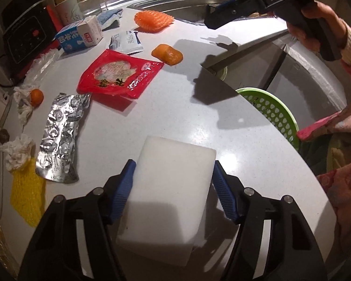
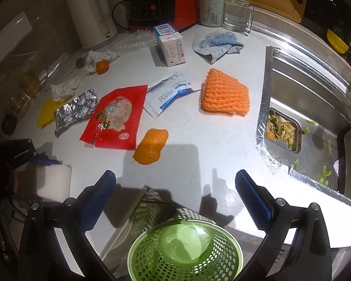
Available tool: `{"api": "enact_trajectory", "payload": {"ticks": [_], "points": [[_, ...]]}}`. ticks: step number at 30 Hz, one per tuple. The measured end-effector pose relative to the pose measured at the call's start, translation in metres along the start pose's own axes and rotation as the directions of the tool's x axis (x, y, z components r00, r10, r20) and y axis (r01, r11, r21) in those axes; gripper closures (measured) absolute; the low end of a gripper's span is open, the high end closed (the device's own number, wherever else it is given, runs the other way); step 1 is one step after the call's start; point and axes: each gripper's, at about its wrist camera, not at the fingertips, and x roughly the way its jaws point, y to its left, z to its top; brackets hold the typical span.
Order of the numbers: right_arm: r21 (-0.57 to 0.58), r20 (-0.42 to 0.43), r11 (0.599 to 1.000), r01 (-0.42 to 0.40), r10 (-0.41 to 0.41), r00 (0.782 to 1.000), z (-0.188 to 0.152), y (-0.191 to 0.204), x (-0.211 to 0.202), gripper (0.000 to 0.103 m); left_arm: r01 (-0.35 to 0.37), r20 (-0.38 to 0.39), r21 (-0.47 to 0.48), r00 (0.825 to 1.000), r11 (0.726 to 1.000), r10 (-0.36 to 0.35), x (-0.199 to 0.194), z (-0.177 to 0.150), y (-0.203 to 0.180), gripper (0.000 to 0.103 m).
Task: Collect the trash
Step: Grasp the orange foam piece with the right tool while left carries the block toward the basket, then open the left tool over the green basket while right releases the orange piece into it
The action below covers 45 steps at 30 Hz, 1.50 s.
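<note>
— Between the blue ribbed pads of the left gripper (image 1: 174, 188) sits a white foam block (image 1: 169, 187), matte and thick, with rounded corners. Is it pinched?

— Both pads lie flat against its sides, so yes, clamped. It rests near the front edge of the pale speckled countertop (image 1: 199, 107).

— And the other tool?

— The right gripper (image 2: 175, 199) hangs spread wide with nothing between its textured pads, above a green perforated plastic basket (image 2: 184, 255), round and glossy, standing below the counter edge.

— What litter lies farther out?

— Nearest is a crinkled silver foil wrapper (image 1: 59, 135), then a glossy red plastic packet (image 1: 119, 75) lying flat. Beside that, a soft orange lump (image 2: 152, 146), and a white sachet with blue print (image 2: 170, 91).

— Further still?

— An orange foam net sleeve (image 2: 225, 93), ridged like a waffle. A yellow foam net (image 1: 27, 199) touches crumpled white tissue (image 1: 17, 151). A small orange fruit (image 1: 36, 96) sits against more tissue, and a milk carton (image 1: 79, 35) lies tipped over.

— Beyond the counter?

— A stainless sink (image 2: 316, 93) with vegetable scraps in a strainer.
</note>
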Motion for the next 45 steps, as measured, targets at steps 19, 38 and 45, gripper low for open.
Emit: {"api": "enact_trajectory", "payload": {"ticks": [19,38,45], "points": [[-0.029,-0.043,0.999,-0.021,0.020,0.999,0.008,0.024,0.051,0.089,-0.074,0.117,-0.212,0.988,0.974,0.101,-0.031,-0.009,-0.049,0.041],[-0.062,-0.082,0.994,-0.090,0.085,0.993,-0.129,-0.077,-0.083,0.089,0.048,0.056,-0.311,0.998,0.949,-0.032,0.030,0.073,-0.200,0.026],[-0.184,-0.146,0.950,-0.254,0.229,0.962,-0.153,-0.079,-0.076,0.054,-0.083,0.075,-0.516,0.987,0.852,0.142,0.005,0.081,-0.192,0.016]]}}
